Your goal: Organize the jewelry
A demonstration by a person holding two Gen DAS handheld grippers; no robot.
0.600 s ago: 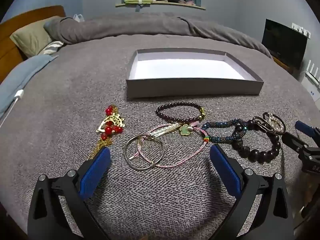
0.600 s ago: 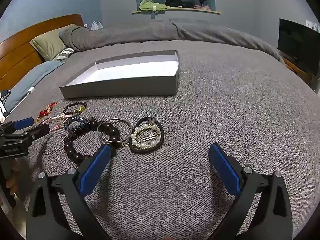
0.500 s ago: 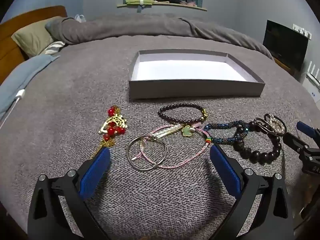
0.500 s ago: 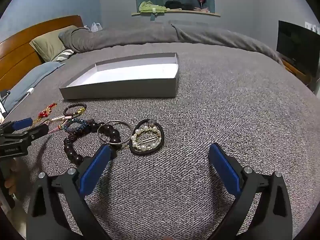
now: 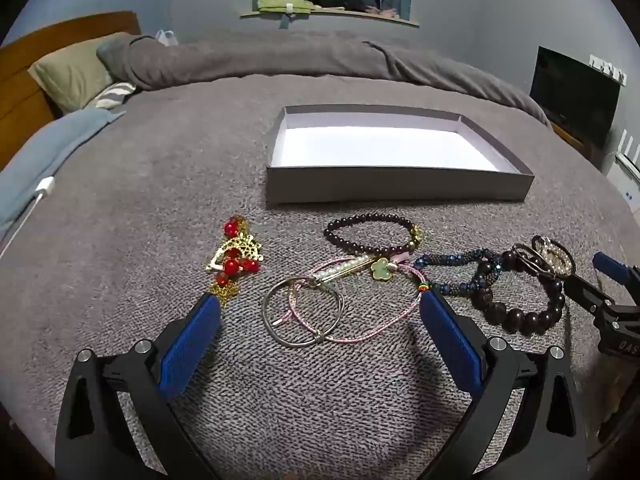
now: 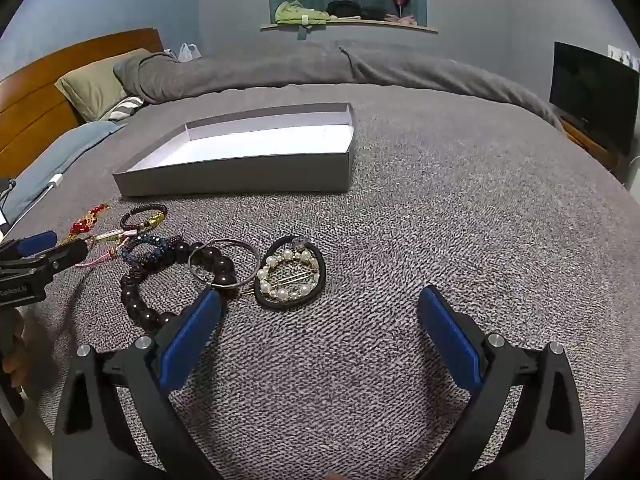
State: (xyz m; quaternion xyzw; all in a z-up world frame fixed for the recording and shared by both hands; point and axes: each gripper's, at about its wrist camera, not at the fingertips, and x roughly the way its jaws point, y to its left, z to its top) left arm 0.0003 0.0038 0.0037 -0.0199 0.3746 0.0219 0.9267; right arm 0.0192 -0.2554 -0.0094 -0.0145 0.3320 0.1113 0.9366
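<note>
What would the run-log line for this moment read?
phase: pre-grasp | left tongs: open, over pink cord | right tongs: open, near pearl clip | box: empty | jewelry: all on bed

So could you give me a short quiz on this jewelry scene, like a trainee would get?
1. True or false: the grey box already holds jewelry.
2. Which piece lies nearest the right hand-held gripper? A) pearl hair clip B) red and gold ornament C) green pillow
3. Fill in: both the right one and the left hand-held gripper are ____.

Key: 1 false, the box is empty; 2 A; 3 open.
</note>
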